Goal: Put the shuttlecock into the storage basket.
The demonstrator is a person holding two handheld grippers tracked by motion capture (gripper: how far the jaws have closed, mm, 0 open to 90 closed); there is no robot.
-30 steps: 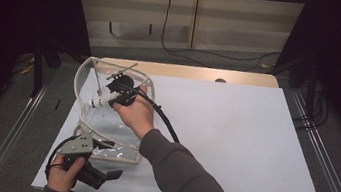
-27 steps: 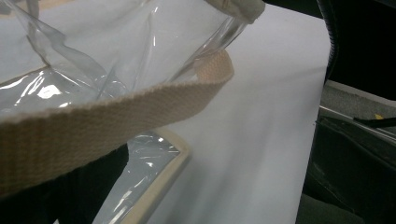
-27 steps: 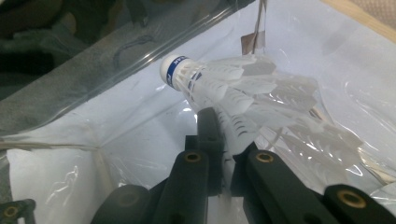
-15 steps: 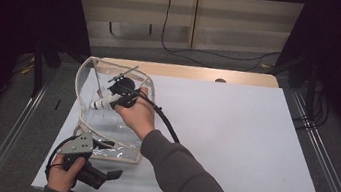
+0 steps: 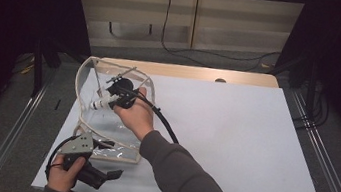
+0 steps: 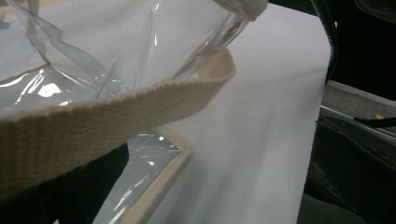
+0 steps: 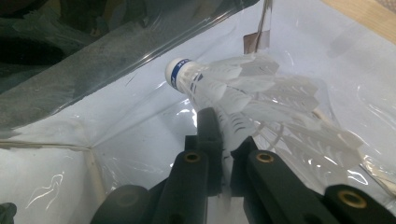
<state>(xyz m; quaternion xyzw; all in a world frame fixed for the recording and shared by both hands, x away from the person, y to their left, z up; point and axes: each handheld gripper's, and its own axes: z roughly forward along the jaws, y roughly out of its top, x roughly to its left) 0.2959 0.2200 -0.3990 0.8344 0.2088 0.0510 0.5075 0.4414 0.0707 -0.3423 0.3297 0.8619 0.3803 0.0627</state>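
1. My right gripper [image 7: 223, 161] pinches the shuttlecock [image 7: 243, 100] by its feathers, inside the clear bag [image 5: 92, 72].
2. My left gripper [image 5: 89, 173] seemingly clamps the bag's strap [image 6: 116, 109], though its jaws are hidden.
3. Next: let go, then withdraw without snagging plastic.

A white shuttlecock [image 7: 243, 93], blue-banded cork forward, lies tilted inside the clear, beige-trimmed bag [image 5: 86, 114].

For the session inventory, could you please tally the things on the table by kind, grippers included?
Clear plastic bag with beige webbing trim: 1
White shuttlecock, clamped by its feathers in the right gripper inside the bag: 1
Hand-held grippers, the right one and the left gripper at the bag's near edge: 2
Total: 4
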